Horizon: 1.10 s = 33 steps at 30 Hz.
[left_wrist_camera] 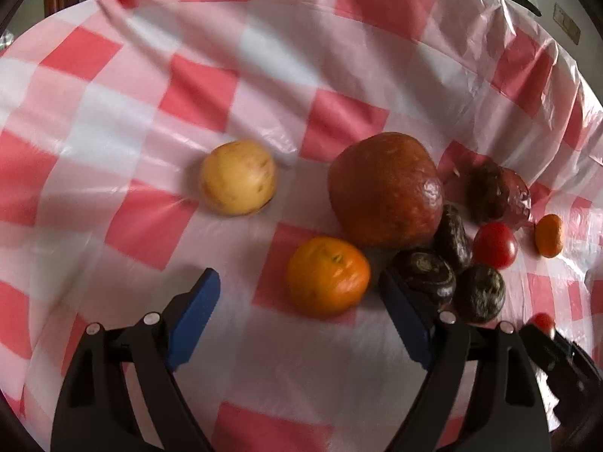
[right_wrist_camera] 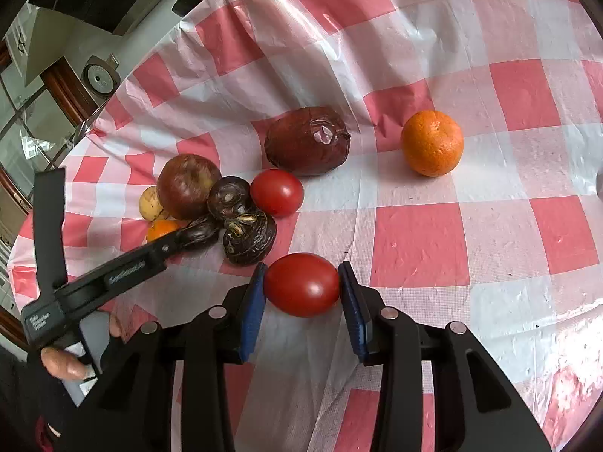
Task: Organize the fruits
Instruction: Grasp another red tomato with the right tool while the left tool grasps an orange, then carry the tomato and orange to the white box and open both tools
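Observation:
My right gripper (right_wrist_camera: 302, 287) is shut on a red tomato (right_wrist_camera: 301, 284), its blue pads touching both sides, low over the checked cloth. My left gripper (left_wrist_camera: 299, 282) is open and empty, with a small orange (left_wrist_camera: 328, 277) just ahead between its fingertips. Behind the orange lie a large red apple (left_wrist_camera: 386, 190), a yellow fruit (left_wrist_camera: 238, 177), dark wrinkled fruits (left_wrist_camera: 426, 273), a second tomato (left_wrist_camera: 494, 245) and a dark red fruit (left_wrist_camera: 497, 192). In the right wrist view the same heap (right_wrist_camera: 241, 211) lies at the left, with the left gripper's handle (right_wrist_camera: 113, 271) reaching into it.
A red and white checked plastic cloth (right_wrist_camera: 433, 233) covers the table. A second orange (right_wrist_camera: 432, 143) sits apart at the right of the heap, also seen in the left wrist view (left_wrist_camera: 549, 240). The cloth's far edge (right_wrist_camera: 181, 37) meets a grey appliance and wooden furniture.

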Motion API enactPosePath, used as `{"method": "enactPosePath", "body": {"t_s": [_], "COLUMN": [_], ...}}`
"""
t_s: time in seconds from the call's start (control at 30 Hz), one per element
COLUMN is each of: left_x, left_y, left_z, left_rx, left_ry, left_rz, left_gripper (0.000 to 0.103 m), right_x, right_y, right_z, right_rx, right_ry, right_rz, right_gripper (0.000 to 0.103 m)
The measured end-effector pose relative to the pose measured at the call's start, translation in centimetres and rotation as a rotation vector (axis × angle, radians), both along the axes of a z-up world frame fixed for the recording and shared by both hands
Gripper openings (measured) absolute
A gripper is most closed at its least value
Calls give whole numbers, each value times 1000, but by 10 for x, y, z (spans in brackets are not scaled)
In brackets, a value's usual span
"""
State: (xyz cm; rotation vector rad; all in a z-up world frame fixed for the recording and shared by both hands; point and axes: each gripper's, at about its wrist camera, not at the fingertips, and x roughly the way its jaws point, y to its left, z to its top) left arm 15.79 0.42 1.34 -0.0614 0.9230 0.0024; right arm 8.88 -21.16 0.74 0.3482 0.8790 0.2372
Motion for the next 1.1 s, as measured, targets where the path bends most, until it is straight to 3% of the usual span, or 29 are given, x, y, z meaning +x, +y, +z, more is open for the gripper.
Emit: {"method": "enactPosePath", "body": {"t_s": [0.07,0.13,0.4,0.63,0.9,1.1], "left_x": [1,8,-4,-27,-103,-171], "left_y": [-7,-15,-2,28,41,58], "left_z": [-1,3,11,23,23,31], "left_rx": [49,52,-37,-121,-152,-162], "left_ry": [-13,-23,-95,-147,-179,-233], "left_rz": [-7,-44,-41,40,82,89], "left_gripper": [59,41,39,39,39,39], "right_x": [0,0,-2,-3,-35,-98], "right_y": [0,2,-4,-13,-6,44], "right_z": [0,0,-1,0,12,21], "right_rx": [1,3,31,73,99,54], "right_ry": [0,-1,-3,-20,-81,-80], "right_rz": [0,0,-8,-11,3,114], "right_gripper": [39,39,39,38,38,38]}}
